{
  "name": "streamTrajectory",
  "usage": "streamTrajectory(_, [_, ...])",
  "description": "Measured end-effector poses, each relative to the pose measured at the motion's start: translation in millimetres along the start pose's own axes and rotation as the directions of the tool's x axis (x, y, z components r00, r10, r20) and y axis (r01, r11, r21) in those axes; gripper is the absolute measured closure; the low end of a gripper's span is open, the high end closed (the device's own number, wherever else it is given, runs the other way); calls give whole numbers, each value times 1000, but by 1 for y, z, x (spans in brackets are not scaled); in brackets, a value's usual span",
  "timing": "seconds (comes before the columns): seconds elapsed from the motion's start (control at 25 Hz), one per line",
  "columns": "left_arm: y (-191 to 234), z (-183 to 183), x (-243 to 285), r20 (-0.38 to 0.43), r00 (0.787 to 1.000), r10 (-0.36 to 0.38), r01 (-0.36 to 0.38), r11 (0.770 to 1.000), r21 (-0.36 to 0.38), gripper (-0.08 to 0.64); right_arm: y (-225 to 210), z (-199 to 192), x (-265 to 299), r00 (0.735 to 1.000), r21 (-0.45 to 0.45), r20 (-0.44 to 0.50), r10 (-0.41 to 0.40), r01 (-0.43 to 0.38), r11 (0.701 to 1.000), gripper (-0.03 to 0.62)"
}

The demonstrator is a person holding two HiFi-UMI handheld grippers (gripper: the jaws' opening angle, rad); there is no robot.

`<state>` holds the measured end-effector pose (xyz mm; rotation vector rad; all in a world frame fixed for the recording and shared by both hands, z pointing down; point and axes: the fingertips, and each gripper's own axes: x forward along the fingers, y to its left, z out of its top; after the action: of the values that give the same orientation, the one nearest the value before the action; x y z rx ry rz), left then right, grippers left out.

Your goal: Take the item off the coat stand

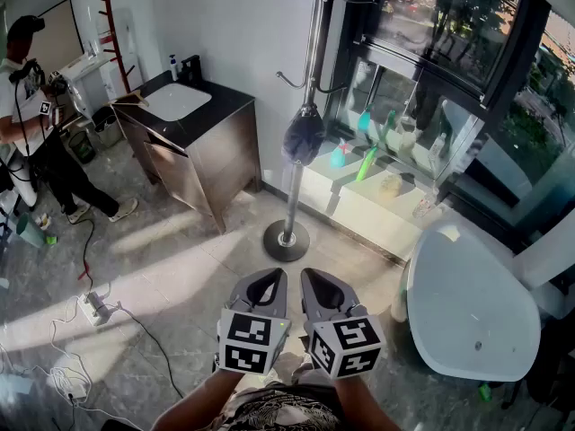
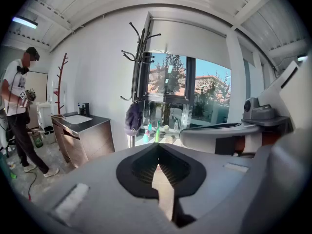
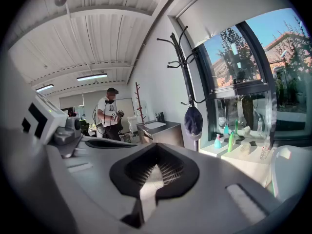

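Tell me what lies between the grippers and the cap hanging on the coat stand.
In the head view, only grey floor and the stand's round base lie between the left gripper, the right gripper and the cap.

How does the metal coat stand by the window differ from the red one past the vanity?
The metal coat stand is a silvery pole with dark curved hooks; the red stand is thin and branch-like. A dark cap hangs on the metal coat stand; nothing shows hanging on the red stand. Both stand upright by the white wall.
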<state>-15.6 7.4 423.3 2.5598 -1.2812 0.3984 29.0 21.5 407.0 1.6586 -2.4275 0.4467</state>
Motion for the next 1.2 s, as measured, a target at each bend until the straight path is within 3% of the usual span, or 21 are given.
streamTrajectory(0.56, [14, 1, 10, -1, 1000, -4, 4, 1000, -19, 563, -5, 2, 17, 999, -35, 19, -50, 51, 998, 588])
streamTrajectory(0.76, [22, 4, 30, -4, 1000, -2, 2, 1000, -29, 564, -26, 13, 33, 995, -84, 49, -90, 94, 992, 586])
streamTrajectory(0.96, [39, 16, 62, -5, 1000, 8, -8, 1000, -30, 563, -51, 18, 64, 994, -139, 23, -110, 112, 984, 604])
streamTrajectory(1.2, [60, 31, 111, -14, 1000, 11, -11, 999, -31, 563, -87, 32, 111, 992, -125, 25, -120, 122, 985, 590])
